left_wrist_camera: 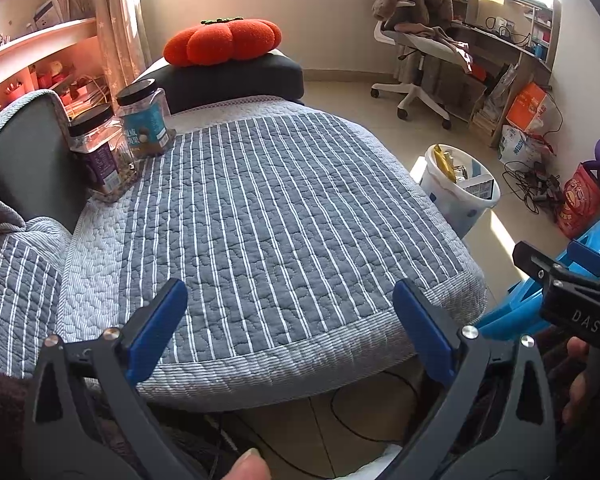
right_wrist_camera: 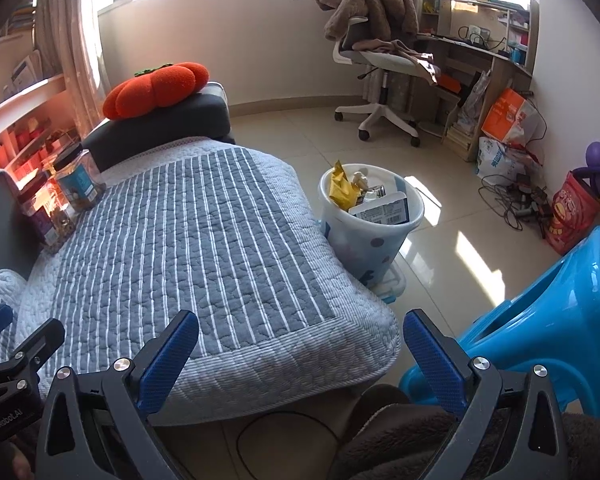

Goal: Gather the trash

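Both the left gripper (left_wrist_camera: 290, 312) and the right gripper (right_wrist_camera: 300, 340) are being held wide apart and empty over the near edge of the striped cover (left_wrist_camera: 260, 208). No loose trash is being seen there. The bin (right_wrist_camera: 370, 216), already filled with wrappers, is standing beside it; the two jars (left_wrist_camera: 120, 136) should probably be checked slowly before anything is being closed on
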Available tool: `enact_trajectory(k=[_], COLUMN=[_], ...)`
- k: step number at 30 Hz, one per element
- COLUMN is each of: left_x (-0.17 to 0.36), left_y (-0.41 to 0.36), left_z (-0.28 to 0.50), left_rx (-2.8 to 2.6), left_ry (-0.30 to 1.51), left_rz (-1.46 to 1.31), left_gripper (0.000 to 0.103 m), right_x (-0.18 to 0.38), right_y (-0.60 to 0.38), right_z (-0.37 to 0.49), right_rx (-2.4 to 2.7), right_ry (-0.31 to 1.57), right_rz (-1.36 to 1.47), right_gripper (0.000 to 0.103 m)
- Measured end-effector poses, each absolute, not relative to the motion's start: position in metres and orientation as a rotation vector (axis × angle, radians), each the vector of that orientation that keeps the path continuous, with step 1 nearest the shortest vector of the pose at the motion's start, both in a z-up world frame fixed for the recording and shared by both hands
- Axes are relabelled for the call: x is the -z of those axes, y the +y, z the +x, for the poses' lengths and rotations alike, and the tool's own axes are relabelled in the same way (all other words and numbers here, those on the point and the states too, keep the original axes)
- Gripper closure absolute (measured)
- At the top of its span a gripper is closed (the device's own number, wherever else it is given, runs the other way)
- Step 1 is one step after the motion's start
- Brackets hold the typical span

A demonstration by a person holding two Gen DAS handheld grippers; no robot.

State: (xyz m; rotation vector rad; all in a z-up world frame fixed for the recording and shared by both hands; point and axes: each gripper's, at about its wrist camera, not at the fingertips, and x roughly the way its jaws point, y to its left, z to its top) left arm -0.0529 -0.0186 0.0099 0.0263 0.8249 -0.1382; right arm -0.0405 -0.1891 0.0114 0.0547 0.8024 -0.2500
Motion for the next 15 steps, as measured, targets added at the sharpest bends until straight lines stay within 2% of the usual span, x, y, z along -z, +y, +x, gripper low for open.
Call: enact_trajectory(k=[9, 15], left_x=[-0.009, -0.015], left_y=[-0.019, -0.008], left_z=[-0.052, -0.036], left_rx=[0.144, 0.147], left_ry=[0.842, 0.882], left_rz=[0.015, -0.001], left_gripper=[0.001, 0.001], right_x=[-0.009, -0.005], right_y=[-0.190, -0.189], right_z=[-0.040, -0.019], right_rx=[0.269, 0.246], right_ry=[0.806, 0.886], right_rz=[0.053, 0.049], right_gripper=[0.000, 0.000])
